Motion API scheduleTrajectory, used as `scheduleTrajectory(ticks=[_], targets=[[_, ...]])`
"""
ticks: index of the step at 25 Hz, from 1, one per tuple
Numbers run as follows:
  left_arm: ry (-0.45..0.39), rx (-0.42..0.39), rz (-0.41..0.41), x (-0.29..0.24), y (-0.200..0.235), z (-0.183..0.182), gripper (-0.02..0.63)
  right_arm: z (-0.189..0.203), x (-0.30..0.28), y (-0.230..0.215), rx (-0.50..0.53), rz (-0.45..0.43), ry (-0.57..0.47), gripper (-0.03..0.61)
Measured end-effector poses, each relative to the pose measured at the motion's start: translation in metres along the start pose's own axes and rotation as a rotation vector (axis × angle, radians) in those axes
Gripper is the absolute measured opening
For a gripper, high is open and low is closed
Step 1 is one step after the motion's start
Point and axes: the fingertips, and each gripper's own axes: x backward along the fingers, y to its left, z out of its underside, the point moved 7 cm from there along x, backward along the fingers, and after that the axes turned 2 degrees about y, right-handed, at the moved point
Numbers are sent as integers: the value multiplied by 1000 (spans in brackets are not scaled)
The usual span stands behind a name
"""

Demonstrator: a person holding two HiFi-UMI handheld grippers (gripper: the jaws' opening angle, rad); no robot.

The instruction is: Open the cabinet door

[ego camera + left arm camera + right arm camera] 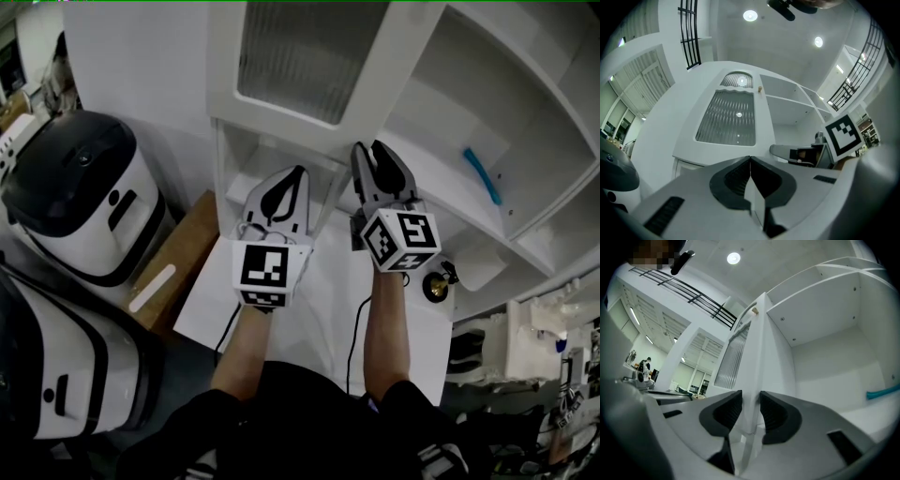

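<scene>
Jaws of the left gripper (750,161) are closed together with nothing between them, near the door's lower end; just beside it on the right, the right gripper (746,404) has its jaws clamped on the free edge of the cabinet door (309,56); that door, with its ribbed glass panel, stands partly open; farther right, white shelves (487,103) carry a blue object (483,173).

Left tool (298,173) jaws together; right tool (367,148) jaws clamping (both raised side by side).
</scene>
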Motion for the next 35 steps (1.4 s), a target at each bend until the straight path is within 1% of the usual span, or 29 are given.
scheduleTrajectory(ticks=[4,8,12,16,24,27,35], targets=[[-2,22,7,0,-2,-1,12,0,1,-1,12,-15,7,133],[5,11,22,1,-6,-2,12,0,3,1,46,-15,22,114],[4,12,26,6,-9,-4,12,-2,15,9,17,-54,-16,112],[4,9,18,15,-11,-6,12,-6,26,18,13,-70,-28,107],[-5,-22,-25,47,-10,-21,12,-12,46,40,14,-88,-55,97],[10,-30,-34,59,-13,-22,12,-15,53,49,3,-104,-59,94],[40,-30,-91,92,-17,-25,12,-22,66,68,-30,-156,-75,86]])
